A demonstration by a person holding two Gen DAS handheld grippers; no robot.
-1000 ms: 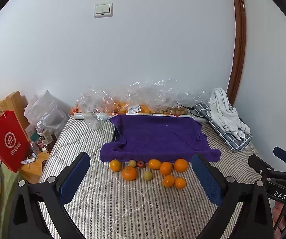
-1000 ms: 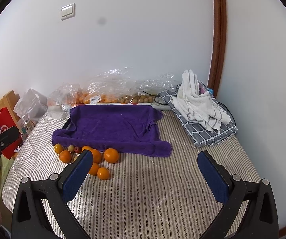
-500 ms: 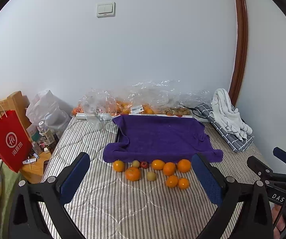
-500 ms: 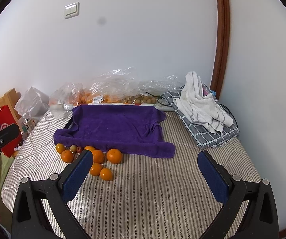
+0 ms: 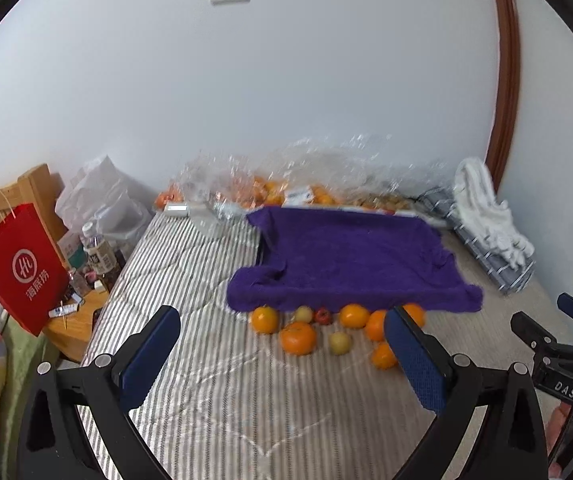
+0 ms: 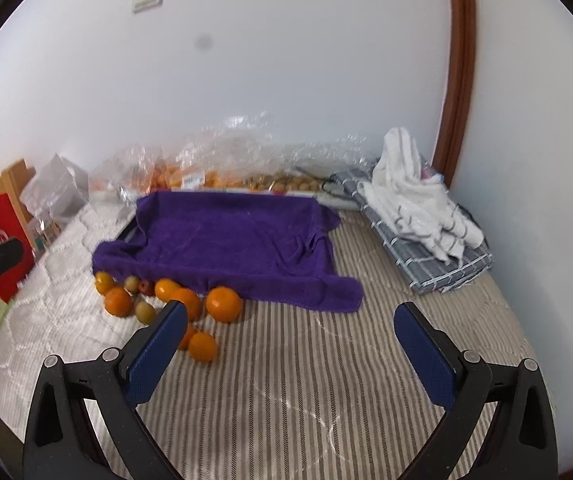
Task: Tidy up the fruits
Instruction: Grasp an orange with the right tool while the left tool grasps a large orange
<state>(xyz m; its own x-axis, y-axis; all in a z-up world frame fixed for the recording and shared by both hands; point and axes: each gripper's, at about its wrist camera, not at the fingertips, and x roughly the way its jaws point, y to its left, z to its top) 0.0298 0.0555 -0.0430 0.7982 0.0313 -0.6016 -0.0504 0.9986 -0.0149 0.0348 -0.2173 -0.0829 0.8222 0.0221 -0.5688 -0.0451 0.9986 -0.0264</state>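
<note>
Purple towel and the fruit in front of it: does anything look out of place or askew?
The purple towel sags unevenly over a dark tray, its near right corner spilling onto the striped bedcover. The fruit lies loose on the cover beside the towel's near edge, none on it.

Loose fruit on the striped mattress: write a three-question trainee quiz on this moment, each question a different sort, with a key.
1. True or false: the purple towel already has round orange fruits lying on it.
2. Multiple choice: the small red fruit sits (A) on the white striped cloth, (B) among the oranges at the towel's near edge, (C) inside the red paper bag.
3. Fill in: the left tongs and the right tongs are both ____ and hold nothing.

Key: 1 false, the fruit all lies on the striped mattress; 2 B; 3 open.
</note>
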